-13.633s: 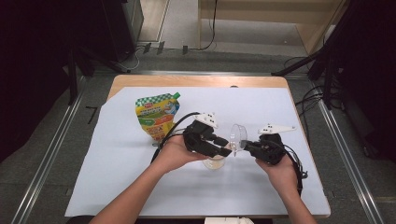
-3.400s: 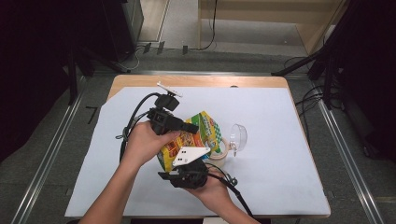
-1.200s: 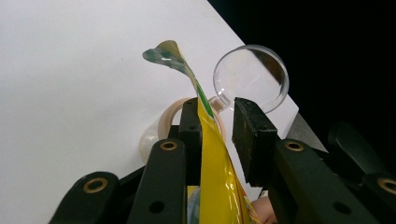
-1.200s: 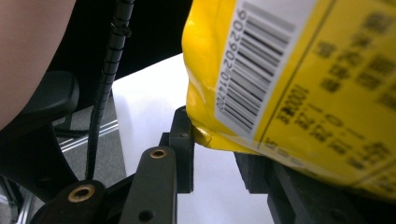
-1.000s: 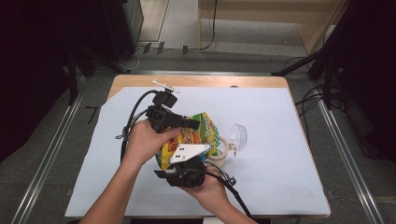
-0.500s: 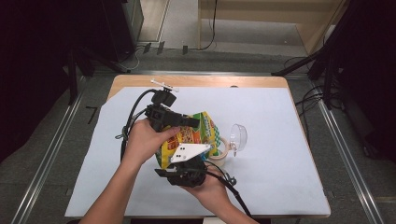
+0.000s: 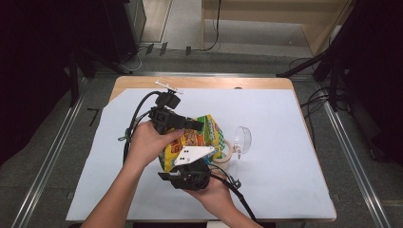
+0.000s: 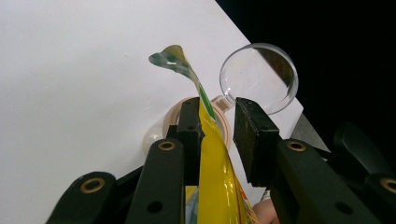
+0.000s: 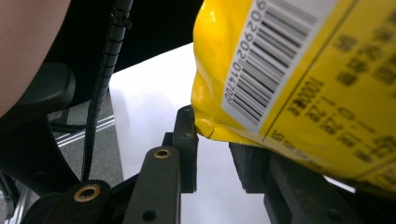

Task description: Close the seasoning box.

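Yellow snack pouch (image 7: 199, 140) held tilted above the white table sheet (image 7: 285, 123), mouth over a beige cup (image 7: 223, 154) with hinged clear lid (image 7: 242, 140). Left gripper (image 8: 217, 123): jaws slightly parted, pouch film against one pad. Right gripper (image 9: 212, 154): pouch's bottom corner between jaws; pinch not discernible.

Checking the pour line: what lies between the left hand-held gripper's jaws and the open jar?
The yellow pouch's spout, in the left gripper view, above the jar.
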The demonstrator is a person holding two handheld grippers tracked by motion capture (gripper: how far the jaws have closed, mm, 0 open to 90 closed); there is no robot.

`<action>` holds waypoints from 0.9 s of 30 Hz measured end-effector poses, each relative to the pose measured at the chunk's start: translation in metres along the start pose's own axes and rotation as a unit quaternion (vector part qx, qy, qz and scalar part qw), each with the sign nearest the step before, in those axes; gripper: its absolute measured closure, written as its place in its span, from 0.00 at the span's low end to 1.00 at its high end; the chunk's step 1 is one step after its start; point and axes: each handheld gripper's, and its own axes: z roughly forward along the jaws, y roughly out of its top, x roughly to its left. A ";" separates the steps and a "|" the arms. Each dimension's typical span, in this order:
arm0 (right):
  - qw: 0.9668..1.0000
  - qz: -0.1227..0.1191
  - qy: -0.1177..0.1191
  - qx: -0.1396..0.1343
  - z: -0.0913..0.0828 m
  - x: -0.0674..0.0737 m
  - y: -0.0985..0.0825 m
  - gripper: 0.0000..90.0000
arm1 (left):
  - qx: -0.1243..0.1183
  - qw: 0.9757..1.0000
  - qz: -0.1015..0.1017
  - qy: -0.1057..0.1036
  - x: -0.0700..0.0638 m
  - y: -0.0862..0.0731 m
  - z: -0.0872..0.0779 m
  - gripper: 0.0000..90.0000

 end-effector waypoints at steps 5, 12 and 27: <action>1.000 -0.001 -0.001 -0.001 -0.001 0.000 -0.001 0.82 | 0.002 1.000 0.002 0.005 -0.001 0.001 0.001 0.82; 1.000 -0.003 -0.005 -0.002 -0.002 0.001 -0.001 0.82 | 0.001 1.000 0.001 0.002 0.000 0.002 0.001 0.82; 1.000 -0.005 -0.004 -0.008 -0.004 0.003 0.005 0.82 | -0.006 1.000 0.013 0.004 -0.009 0.003 -0.005 0.81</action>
